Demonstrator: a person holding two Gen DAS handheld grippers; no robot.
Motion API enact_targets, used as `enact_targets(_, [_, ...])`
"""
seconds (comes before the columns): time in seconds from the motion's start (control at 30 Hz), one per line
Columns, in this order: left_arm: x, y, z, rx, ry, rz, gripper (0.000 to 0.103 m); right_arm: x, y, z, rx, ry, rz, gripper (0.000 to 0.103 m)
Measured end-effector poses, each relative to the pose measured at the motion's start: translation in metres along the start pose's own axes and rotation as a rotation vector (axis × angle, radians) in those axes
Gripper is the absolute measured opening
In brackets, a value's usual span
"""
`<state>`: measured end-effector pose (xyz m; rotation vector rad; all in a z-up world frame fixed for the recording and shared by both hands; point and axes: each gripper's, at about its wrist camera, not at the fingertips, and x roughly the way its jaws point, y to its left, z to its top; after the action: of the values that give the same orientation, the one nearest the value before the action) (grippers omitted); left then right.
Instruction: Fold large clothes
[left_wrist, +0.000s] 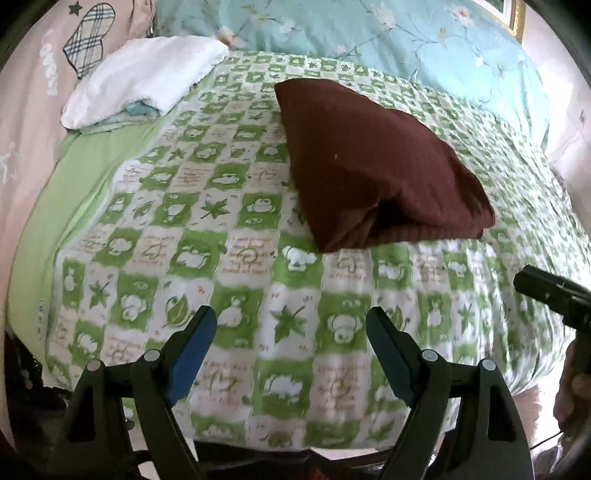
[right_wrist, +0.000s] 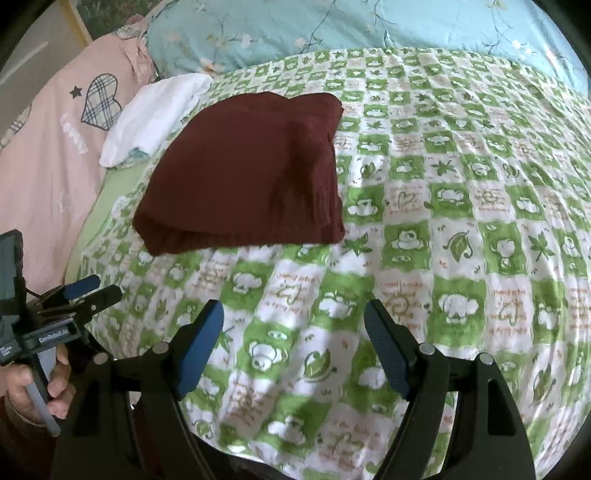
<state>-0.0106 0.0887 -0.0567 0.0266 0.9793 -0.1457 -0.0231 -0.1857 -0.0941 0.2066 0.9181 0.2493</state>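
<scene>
Folded maroon garment (left_wrist: 376, 173) lies flat on the bed (left_wrist: 236, 280), mid-sheet, on the green checked cover. Left gripper (left_wrist: 291, 325) hangs near of it, jaws wide, nothing between them, only sheet below. Right gripper (right_wrist: 293, 319) likewise: jaws wide and empty, garment far-left of it and apart. Far left, a white folded cloth (left_wrist: 144, 79) sits on the bed edge against a pink pillow (left_wrist: 33, 110). A blue floral quilt (left_wrist: 369, 29) runs along the far side. Nothing lies between jaws and garment.
</scene>
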Motion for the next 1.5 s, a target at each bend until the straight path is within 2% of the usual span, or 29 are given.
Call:
enact_targets(0.1, [-0.021, -0.004, 0.005, 0.037, -0.056, 0.030, 0.083, -0.012, 0.011, 0.007, -0.053, -0.004, -0.002, 0.079])
enact_targets(0.17, [-0.042, -0.008, 0.016, 0.069, -0.104, 0.082, 0.084, -0.025, 0.020, 0.015, -0.089, -0.027, 0.006, 0.079])
enact_targets(0.3, [-0.055, -0.017, 0.034, 0.128, -0.087, 0.093, 0.101, -0.041, 0.030, 0.025, -0.123, -0.077, 0.010, 0.088])
enact_targets(0.4, [-0.047, -0.020, 0.036, 0.143, -0.105, 0.133, 0.103, -0.032, 0.029, 0.026, -0.121, -0.064, 0.003, 0.090])
enact_targets(0.5, [-0.027, -0.022, 0.034, 0.161, -0.065, 0.213, 0.103, -0.016, 0.026, 0.023, -0.101, -0.023, -0.003, 0.090])
enact_targets(0.67, [-0.010, -0.021, 0.028, 0.157, -0.044, 0.209, 0.103, 0.001, 0.027, 0.018, -0.108, 0.015, -0.001, 0.090])
enact_targets(0.8, [-0.004, -0.022, 0.030, 0.158, -0.039, 0.255, 0.103, 0.006, 0.030, 0.018, -0.122, 0.022, -0.001, 0.090])
enact_targets(1.33, [-0.010, -0.027, 0.051, 0.122, -0.091, 0.178, 0.103, 0.011, 0.035, 0.043, -0.146, 0.014, -0.006, 0.092])
enact_targets(1.5, [-0.008, -0.030, 0.054, 0.121, -0.087, 0.175, 0.103, 0.015, 0.036, 0.047, -0.157, 0.021, -0.004, 0.097])
